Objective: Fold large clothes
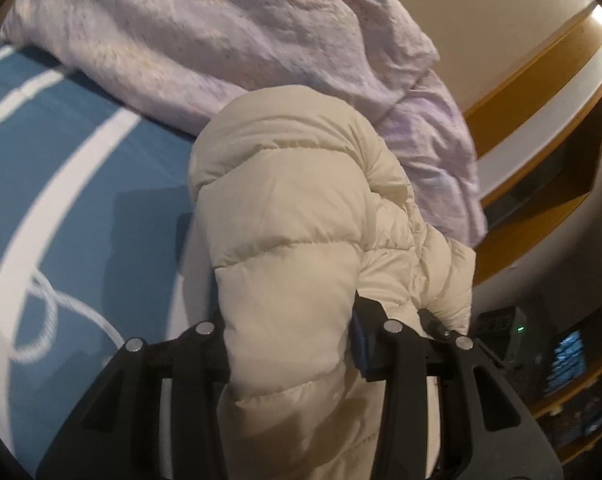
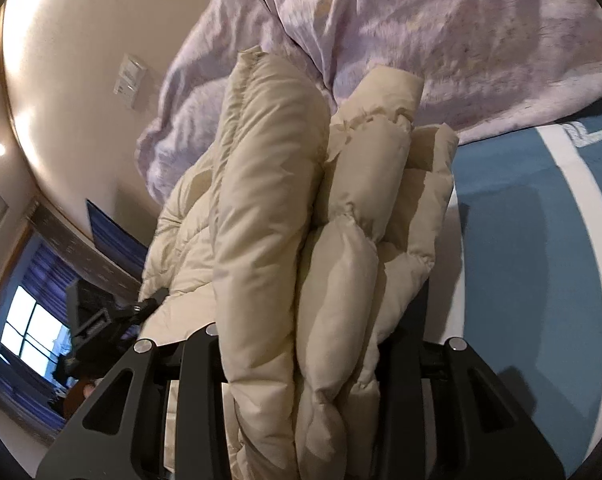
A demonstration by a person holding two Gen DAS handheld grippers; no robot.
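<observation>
A cream quilted puffer jacket [image 1: 301, 208] fills the middle of the left wrist view, bunched between the fingers of my left gripper [image 1: 289, 280], which is shut on it. In the right wrist view the same puffer jacket [image 2: 285, 220] hangs in thick folds, and my right gripper [image 2: 301, 300] is shut on a wad of it. The fingertips of both grippers are buried in the padding. The jacket is lifted above the blue bedspread [image 1: 73, 184]. The left gripper [image 2: 113, 320] shows small at the left of the right wrist view, at the jacket's far edge.
A crumpled lilac duvet [image 1: 221, 40] lies heaped at the back of the bed. The blue bedspread [image 2: 541, 240] carries wide white bands. A wooden shelf unit [image 1: 541, 140] stands by the wall; a window with blue curtains [image 2: 29, 320] and a wall switch [image 2: 129, 80] are off the bed.
</observation>
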